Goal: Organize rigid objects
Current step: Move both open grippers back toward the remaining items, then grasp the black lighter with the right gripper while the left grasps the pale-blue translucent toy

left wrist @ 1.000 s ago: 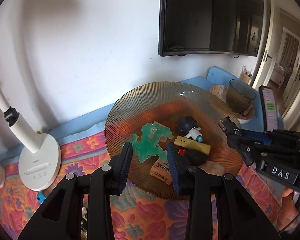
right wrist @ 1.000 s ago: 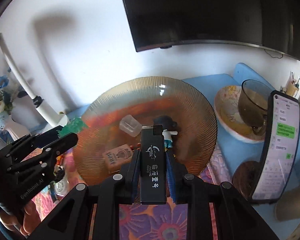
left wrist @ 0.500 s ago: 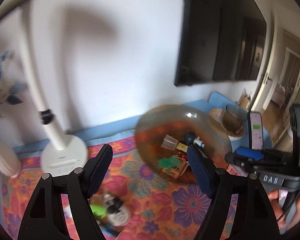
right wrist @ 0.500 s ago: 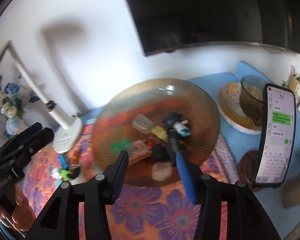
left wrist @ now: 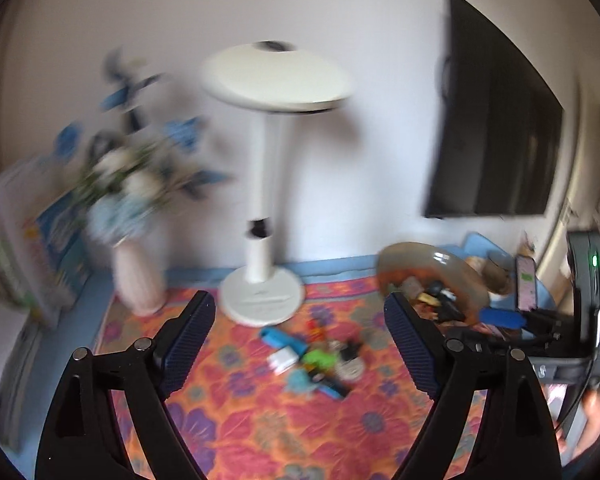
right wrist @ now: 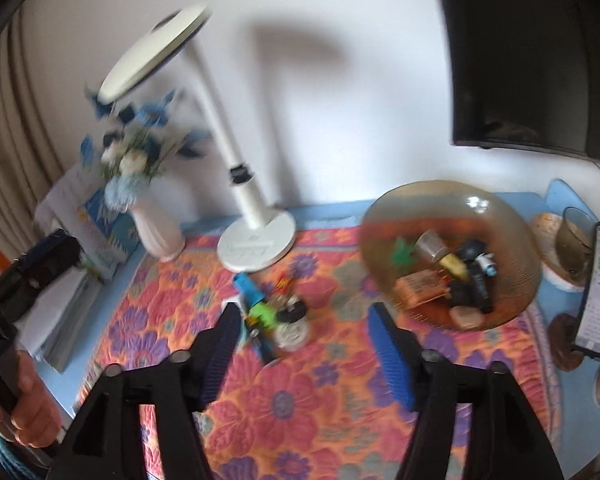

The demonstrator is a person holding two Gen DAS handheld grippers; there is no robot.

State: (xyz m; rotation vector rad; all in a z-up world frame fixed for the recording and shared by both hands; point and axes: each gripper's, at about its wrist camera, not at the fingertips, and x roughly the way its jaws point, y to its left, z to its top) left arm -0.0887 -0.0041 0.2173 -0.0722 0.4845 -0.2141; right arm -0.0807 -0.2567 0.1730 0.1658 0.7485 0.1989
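An amber glass dish [right wrist: 448, 200] at the right holds several small items, among them a black lighter [right wrist: 482, 284], a green piece [right wrist: 404, 250], a clear cup [right wrist: 430, 242] and an orange box [right wrist: 420, 286]. A loose pile of small objects [right wrist: 274, 316] lies on the floral cloth, including a blue tube [right wrist: 250, 290]. My right gripper [right wrist: 303, 310] hovers above this pile, jaws opening, nothing between them. My left gripper [left wrist: 299, 300] is also opening and empty, back from the pile [left wrist: 316, 360], with the dish [left wrist: 432, 256] off to its right.
A white desk lamp [right wrist: 256, 244] stands behind the pile, with a pink vase of flowers [right wrist: 156, 232] to its left. Books [right wrist: 80, 208] lean at the far left. A phone on a stand [right wrist: 598, 288] and a bowl with a glass cup [right wrist: 572, 240] sit right of the dish. A TV [right wrist: 540, 60] hangs above.
Both grippers pulled back and up from the dish and opened wide. The black lighter left the right gripper and now lies in the dish. The left view swung left toward the lamp.
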